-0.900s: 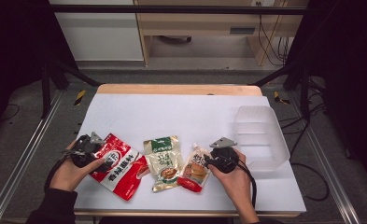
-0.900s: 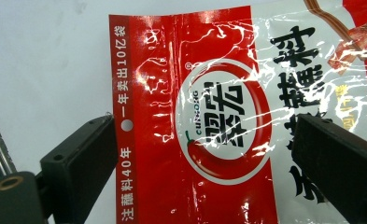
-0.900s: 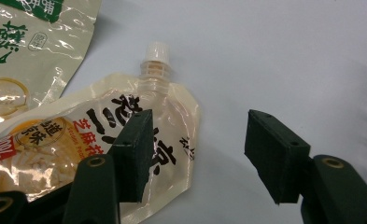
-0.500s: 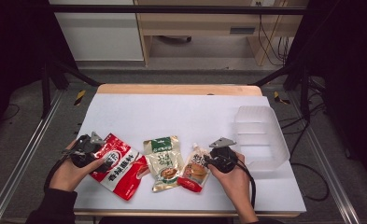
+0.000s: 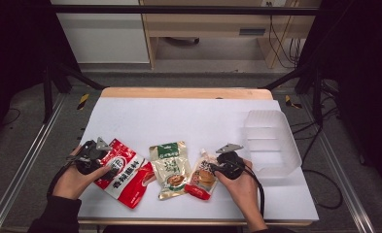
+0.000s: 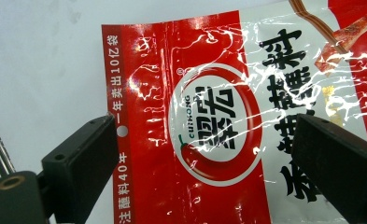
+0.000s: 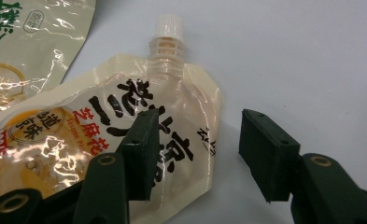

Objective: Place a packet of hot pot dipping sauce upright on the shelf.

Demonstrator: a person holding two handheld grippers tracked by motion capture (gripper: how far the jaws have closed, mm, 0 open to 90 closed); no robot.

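Three packets lie in a row along the near part of the white counter (image 5: 179, 121), placed just as they were a moment ago: a red packet (image 5: 123, 172) at the left, a green-topped packet (image 5: 169, 169) in the middle, a cream spouted pouch (image 5: 203, 175) at the right. Both hands have stayed put. The left tongs (image 6: 204, 149) stand wide apart over the red packet's top edge, one jaw at each side, gripping nothing. The right tongs (image 7: 195, 154) are apart too, one jaw over the pouch's printed face, the other over bare counter beside it. A clear plastic bin (image 5: 271, 141) sits at the far right, unmoved
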